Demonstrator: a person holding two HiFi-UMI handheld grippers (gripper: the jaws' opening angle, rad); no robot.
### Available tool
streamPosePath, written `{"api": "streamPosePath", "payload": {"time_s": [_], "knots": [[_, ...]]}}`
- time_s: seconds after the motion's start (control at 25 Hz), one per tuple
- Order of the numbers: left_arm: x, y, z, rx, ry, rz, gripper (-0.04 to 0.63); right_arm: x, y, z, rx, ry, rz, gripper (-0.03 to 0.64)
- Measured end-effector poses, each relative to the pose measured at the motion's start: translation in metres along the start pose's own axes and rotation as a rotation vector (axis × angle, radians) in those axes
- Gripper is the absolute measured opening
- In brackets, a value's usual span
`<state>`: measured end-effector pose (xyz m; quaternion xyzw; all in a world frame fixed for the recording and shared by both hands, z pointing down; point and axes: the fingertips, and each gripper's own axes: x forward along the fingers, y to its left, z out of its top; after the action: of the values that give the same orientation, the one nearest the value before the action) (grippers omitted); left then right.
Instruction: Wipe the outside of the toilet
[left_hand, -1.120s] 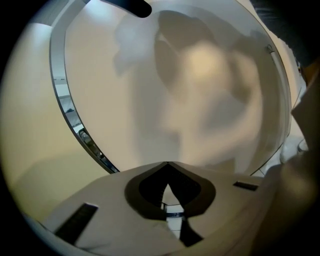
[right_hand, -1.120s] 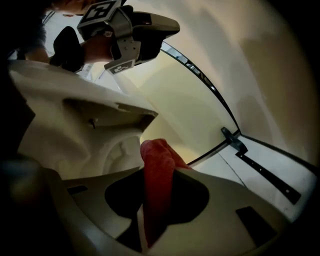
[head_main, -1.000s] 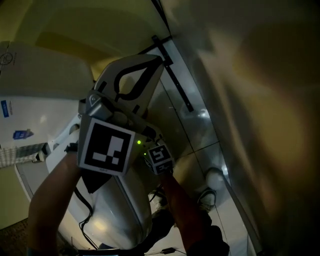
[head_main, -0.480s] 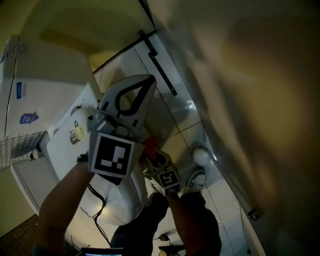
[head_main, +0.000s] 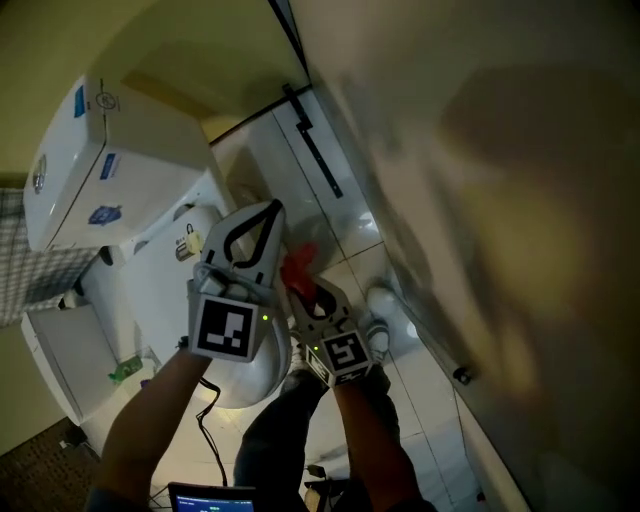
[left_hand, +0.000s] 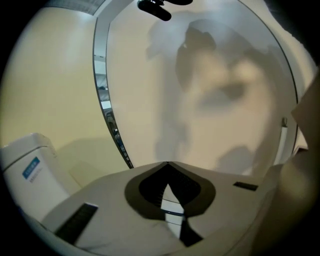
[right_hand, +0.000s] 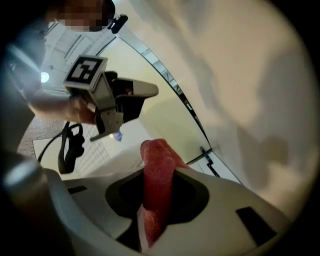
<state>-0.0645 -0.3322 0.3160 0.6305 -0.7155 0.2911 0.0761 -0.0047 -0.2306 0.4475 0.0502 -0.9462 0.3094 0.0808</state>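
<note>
— Is any writing to be read?

— Blue stickers (head_main: 106, 166) are seen on the white cistern (head_main: 140, 135) of the toilet (head_main: 160, 275), which lies to the left of the left gripper (left_hand: 167, 164). Their print is too small to be read. A black-and-white square marker (head_main: 227, 328) is carried on that gripper's cube, and a second marker (head_main: 345, 352) on the right gripper's cube.

— How are the jaws held?

— The left gripper's jaws are pressed tip to tip, with nothing caught between them. The right gripper (right_hand: 159, 172) is clenched on a red cloth (right_hand: 156, 155), which stands up out of its jaws, just to the right of the left gripper.

— What else is around?

— A pale wall (head_main: 480, 200) is seen ahead of both grippers and to the right of the right one. A dark strip (head_main: 312, 140) is seen beyond the left gripper's tips, over white floor tiles (head_main: 350, 225). A black cable (head_main: 205, 430) hangs behind the left gripper.
</note>
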Motion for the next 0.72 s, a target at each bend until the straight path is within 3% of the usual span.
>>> {"api": "streamPosePath", "payload": {"time_s": [0.2, 0.36, 0.56, 0.72], "knots": [[-0.065, 0.017, 0.036, -0.095, -0.038, 0.064, 0.008, -0.029, 0.054, 0.105, -0.054, -0.079, -0.009, 0.091], [-0.122, 0.017, 0.053, -0.143, -0.095, 0.061, 0.008, -0.052, 0.107, 0.165, -0.128, -0.17, -0.026, 0.091], [-0.194, 0.005, 0.062, -0.202, -0.151, 0.009, 0.008, -0.09, 0.172, 0.192, -0.19, -0.255, -0.091, 0.091], [-0.251, -0.019, 0.068, -0.192, -0.178, -0.056, 0.008, -0.132, 0.216, 0.19, -0.189, -0.312, -0.151, 0.091]]}}
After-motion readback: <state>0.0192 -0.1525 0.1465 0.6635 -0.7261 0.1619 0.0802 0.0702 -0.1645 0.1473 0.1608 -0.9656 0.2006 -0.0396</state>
